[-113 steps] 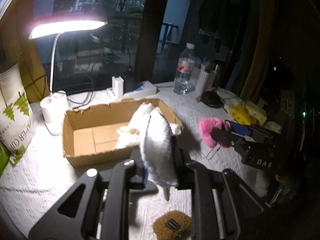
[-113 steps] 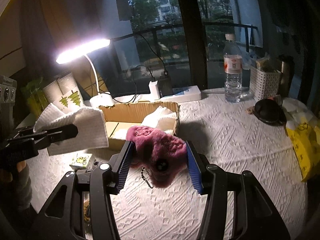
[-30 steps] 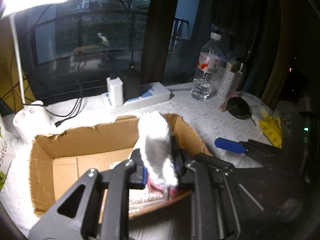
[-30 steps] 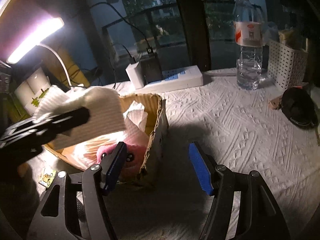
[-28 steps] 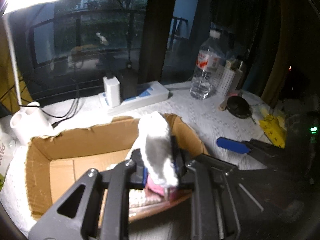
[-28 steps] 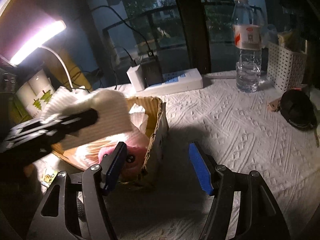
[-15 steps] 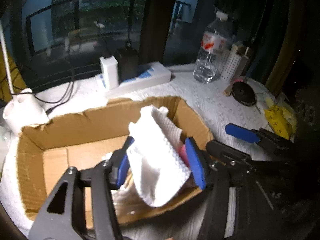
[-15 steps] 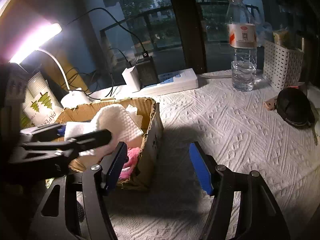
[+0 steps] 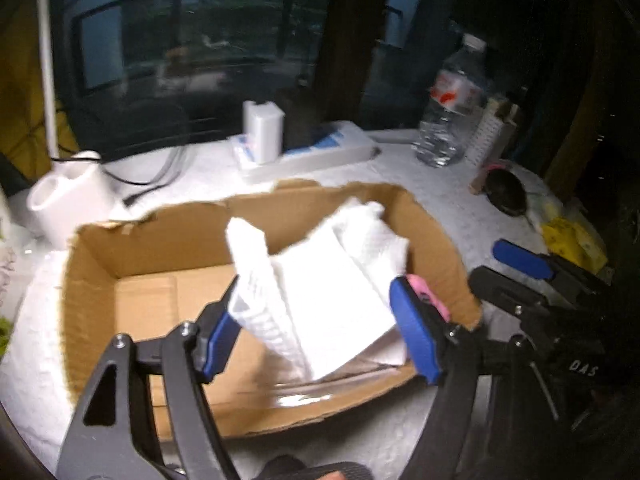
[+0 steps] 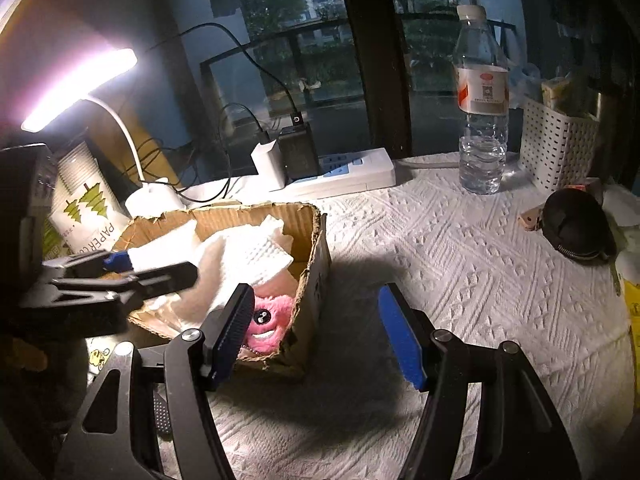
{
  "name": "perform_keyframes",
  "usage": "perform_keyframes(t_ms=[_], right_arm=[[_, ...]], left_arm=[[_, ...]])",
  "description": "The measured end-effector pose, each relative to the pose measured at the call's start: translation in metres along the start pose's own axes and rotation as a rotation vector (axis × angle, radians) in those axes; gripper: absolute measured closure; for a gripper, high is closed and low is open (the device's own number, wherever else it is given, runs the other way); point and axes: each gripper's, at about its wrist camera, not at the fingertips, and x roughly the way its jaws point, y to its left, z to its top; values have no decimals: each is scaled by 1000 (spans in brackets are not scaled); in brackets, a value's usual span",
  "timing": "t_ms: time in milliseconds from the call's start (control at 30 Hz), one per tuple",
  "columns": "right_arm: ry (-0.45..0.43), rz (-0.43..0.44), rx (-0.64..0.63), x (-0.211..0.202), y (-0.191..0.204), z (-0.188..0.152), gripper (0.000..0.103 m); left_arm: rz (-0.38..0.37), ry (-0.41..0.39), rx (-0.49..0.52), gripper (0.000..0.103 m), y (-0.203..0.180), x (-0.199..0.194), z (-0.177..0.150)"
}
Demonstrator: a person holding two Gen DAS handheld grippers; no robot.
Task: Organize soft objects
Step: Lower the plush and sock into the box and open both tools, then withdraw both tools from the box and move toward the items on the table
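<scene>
An open cardboard box (image 9: 144, 236) (image 10: 316, 248) sits on the white textured cloth. Inside lie white folded towels (image 9: 332, 280) (image 10: 248, 256) and a pink plush toy (image 10: 266, 322), whose edge shows in the left wrist view (image 9: 428, 292). My left gripper (image 9: 320, 320) is open over the box, its blue pads on either side of the towels; it also shows in the right wrist view (image 10: 132, 268). My right gripper (image 10: 316, 332) is open and empty, just right of the box's near corner; it also shows in the left wrist view (image 9: 520, 264).
A power strip with chargers (image 10: 320, 172), a water bottle (image 10: 482, 100), a white perforated basket (image 10: 556, 152) and a black pouch (image 10: 576, 224) stand behind and right. A lit desk lamp (image 10: 80, 88) and paper cups (image 10: 88, 208) are at left. A yellow bag (image 9: 572, 240) lies far right.
My left gripper opened and let the white towel go into the box. My right gripper let the pink plush go in the box earlier and stays open beside it.
</scene>
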Motion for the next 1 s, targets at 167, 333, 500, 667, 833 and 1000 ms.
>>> perform_keyframes(t_ms=[167,333,500,667,833,1000], right_arm=[[-11,-12,16,-7,-6,0,35],[-21,-34,35,-14,-16,-2,35],[-33,-47,55,-23,-25,-5,35],[-48,-53,65,-32,-30,-6,35],[-53,-44,50,-32,-23,-4,35],[-56,-23,15,-28,-1,2,35]], left_arm=[[-143,-27,25,30,-19,-10,3],[-205,-23,75,30,-45,-15,3],[-193,35,118,30,-61,3,-1],[-176,19,117,29,-59,-4,-3],[-169,-40,84,13,-44,-28,1],[-177,-88,43,13,-23,-47,3]])
